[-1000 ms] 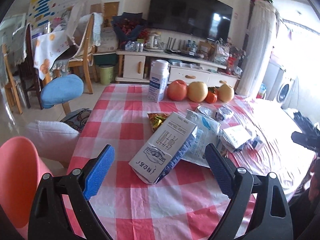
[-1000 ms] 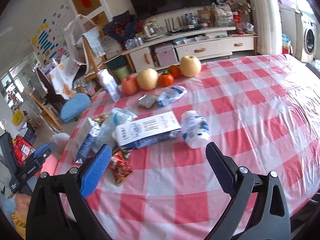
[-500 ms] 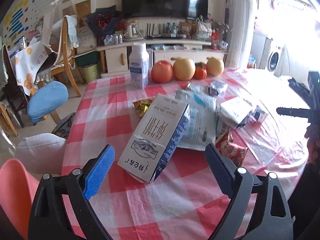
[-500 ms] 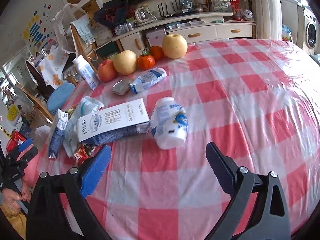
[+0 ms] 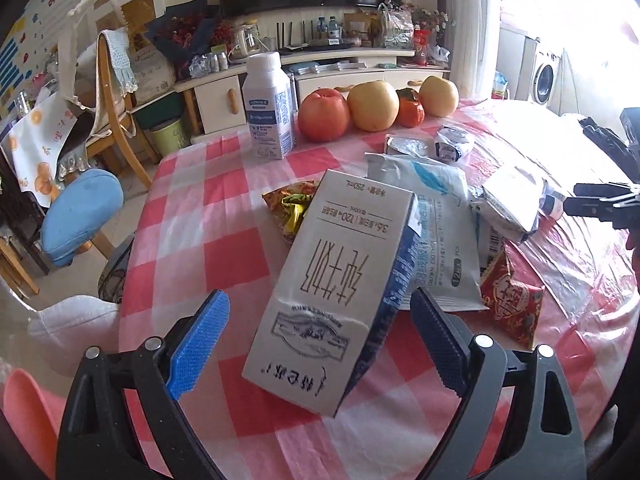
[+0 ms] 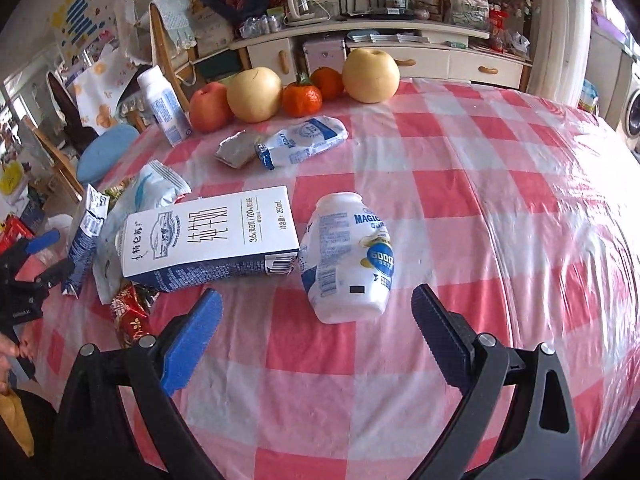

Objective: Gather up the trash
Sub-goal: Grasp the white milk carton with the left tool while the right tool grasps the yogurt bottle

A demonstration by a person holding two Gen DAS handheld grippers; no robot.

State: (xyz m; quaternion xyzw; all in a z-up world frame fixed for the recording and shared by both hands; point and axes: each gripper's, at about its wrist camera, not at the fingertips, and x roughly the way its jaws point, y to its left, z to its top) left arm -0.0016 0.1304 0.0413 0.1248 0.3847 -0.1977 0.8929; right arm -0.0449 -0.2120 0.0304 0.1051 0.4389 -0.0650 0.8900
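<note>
Each set of tongs, left (image 5: 318, 346) and right (image 6: 316, 338), has a matte black Y-shaped frame whose two arms each carry a round silver screw head at the joint. The fingers (image 5: 199, 336) are faced with flat pads: the left-side pad is bright blue with a fine grid texture, the right-side pad dark navy with a serrated edge. Bare skin of the person's hand (image 6: 12, 354) shows at the left edge of the right wrist view.

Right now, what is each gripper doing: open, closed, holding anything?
Left gripper: open, empty, fingers either side of the milk carton.
Right gripper: open, empty, facing the white bottle lying on its side.
</note>
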